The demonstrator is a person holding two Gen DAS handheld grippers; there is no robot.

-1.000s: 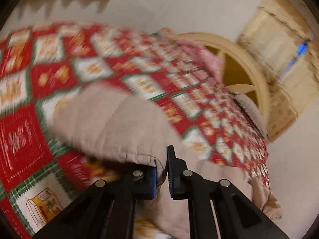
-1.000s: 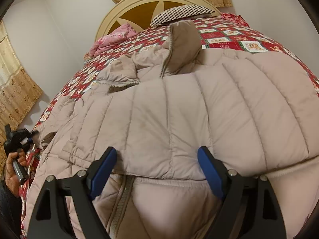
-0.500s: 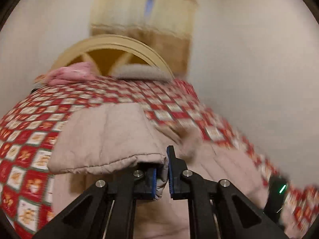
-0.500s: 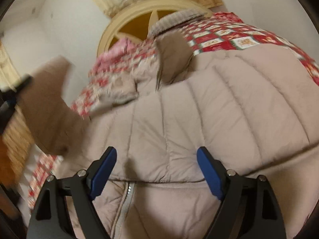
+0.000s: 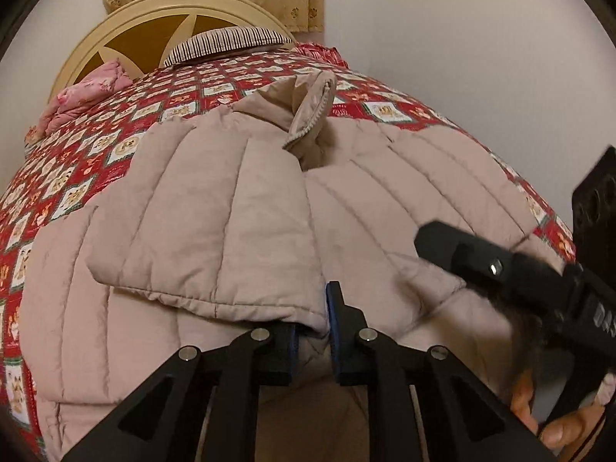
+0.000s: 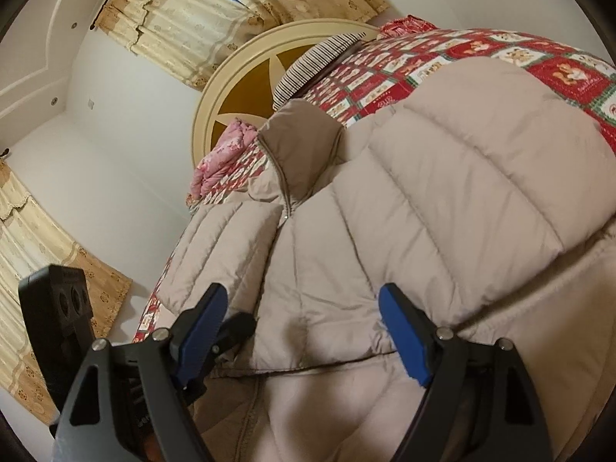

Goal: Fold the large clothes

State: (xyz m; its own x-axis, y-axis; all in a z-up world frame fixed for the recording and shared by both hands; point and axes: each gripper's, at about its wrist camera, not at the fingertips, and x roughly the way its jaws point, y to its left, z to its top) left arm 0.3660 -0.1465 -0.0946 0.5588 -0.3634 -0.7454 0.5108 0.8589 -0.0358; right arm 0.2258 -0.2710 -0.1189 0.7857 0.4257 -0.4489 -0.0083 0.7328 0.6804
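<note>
A beige quilted puffer jacket (image 5: pixel 404 200) lies spread on the bed, collar (image 5: pixel 312 111) standing up toward the headboard. My left gripper (image 5: pixel 312 340) is shut on the cuff of the jacket's left sleeve (image 5: pixel 215 231), which lies folded across the jacket's front. My right gripper (image 6: pixel 304 335) is open and empty, just above the jacket (image 6: pixel 442 192) near the zipper. The right gripper's body also shows in the left wrist view (image 5: pixel 500 269), and the left gripper's body shows in the right wrist view (image 6: pixel 57 308).
The bed has a red patchwork cover (image 5: pixel 77 154), a striped pillow (image 5: pixel 227 42), a pink folded cloth (image 5: pixel 88 88) and a round cream headboard (image 5: pixel 173 11). White walls and beige curtains (image 6: pixel 181 30) surround the bed.
My left gripper has swung the sleeve from the jacket's left side over onto the jacket's front. My right gripper stayed open and tilted left, near the left gripper.
</note>
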